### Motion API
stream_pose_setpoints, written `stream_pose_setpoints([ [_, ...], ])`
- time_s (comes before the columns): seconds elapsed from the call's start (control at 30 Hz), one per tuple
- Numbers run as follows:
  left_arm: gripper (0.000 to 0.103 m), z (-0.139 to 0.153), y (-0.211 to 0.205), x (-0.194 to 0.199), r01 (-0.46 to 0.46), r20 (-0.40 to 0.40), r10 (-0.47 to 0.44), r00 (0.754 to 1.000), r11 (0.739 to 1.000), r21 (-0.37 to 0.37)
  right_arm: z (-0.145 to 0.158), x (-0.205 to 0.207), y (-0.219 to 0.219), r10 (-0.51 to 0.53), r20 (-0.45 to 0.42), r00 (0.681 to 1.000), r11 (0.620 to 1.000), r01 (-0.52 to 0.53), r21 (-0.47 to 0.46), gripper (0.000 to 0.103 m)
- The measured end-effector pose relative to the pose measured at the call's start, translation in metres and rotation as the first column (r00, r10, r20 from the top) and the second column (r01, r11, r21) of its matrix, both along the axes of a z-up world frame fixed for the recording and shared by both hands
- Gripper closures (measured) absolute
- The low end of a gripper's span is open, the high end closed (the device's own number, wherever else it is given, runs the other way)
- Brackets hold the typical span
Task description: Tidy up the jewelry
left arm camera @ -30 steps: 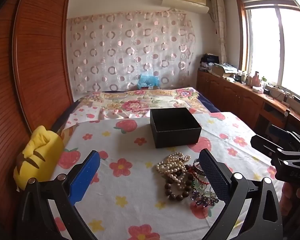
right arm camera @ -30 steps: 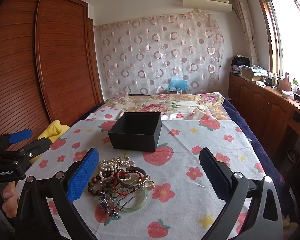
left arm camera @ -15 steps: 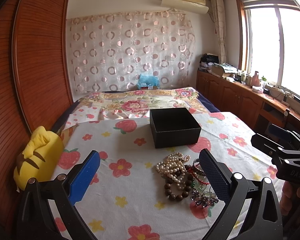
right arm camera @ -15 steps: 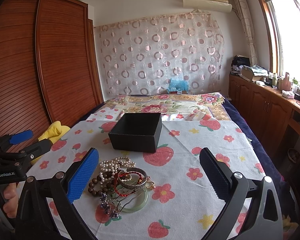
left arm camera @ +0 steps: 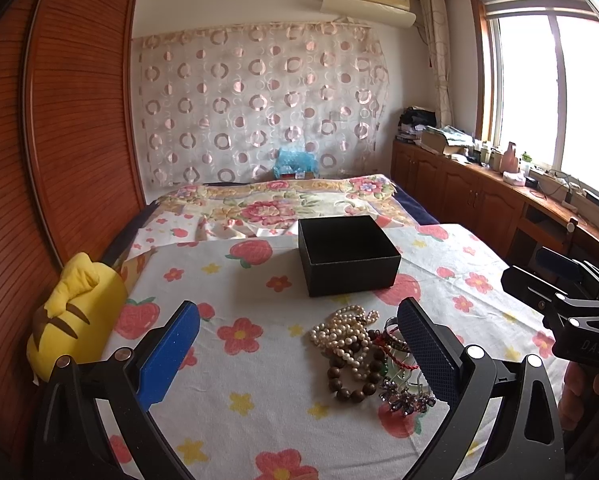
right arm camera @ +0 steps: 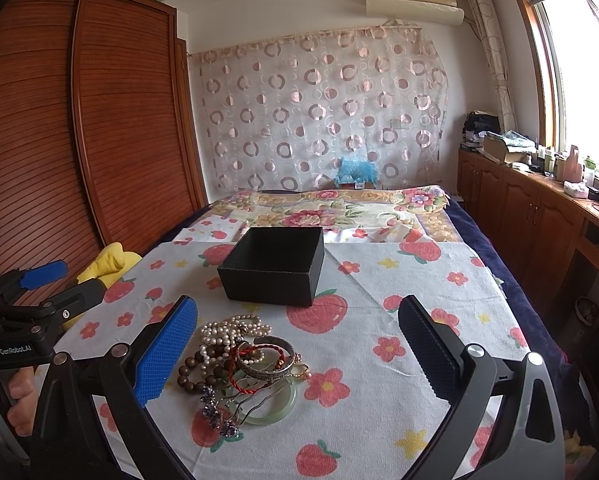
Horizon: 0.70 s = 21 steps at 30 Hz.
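Observation:
A heap of jewelry lies on the flowered cloth: a pearl necklace [left arm camera: 345,330], a brown bead bracelet [left arm camera: 349,384], a silver bangle [right arm camera: 265,362], a pale green jade bangle [right arm camera: 271,408] and a purple hair clip [right arm camera: 219,416]. An open, empty black box [left arm camera: 347,254] stands just behind the heap; it also shows in the right wrist view [right arm camera: 275,266]. My left gripper [left arm camera: 299,350] is open and empty, above the cloth with the heap by its right finger. My right gripper [right arm camera: 299,354] is open and empty, with the heap by its left finger.
The cloth-covered table [right arm camera: 419,280] stands in front of a bed with a floral quilt [right arm camera: 331,208]. A yellow plush cushion [left arm camera: 73,316] sits at the left edge beside the wooden wardrobe [right arm camera: 79,120]. Wooden cabinets [right arm camera: 539,220] run along the right under the window.

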<state>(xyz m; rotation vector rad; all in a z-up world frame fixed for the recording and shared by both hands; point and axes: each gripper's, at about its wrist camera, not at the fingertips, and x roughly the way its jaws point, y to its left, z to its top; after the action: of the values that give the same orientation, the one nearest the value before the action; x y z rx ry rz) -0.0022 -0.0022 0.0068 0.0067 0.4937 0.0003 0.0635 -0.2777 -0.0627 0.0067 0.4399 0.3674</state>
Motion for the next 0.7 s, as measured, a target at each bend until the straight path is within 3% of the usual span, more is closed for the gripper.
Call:
stream_pose_setpoints([
  [0.7,0.007,0.0036,-0.0025,-0.0006,0.000,0.004,0.000,1.000,1.000,0.001,0.0008,-0.0015,0.0006,0.000,0.001,1.000,1.000,0.000,0.002,0.002],
])
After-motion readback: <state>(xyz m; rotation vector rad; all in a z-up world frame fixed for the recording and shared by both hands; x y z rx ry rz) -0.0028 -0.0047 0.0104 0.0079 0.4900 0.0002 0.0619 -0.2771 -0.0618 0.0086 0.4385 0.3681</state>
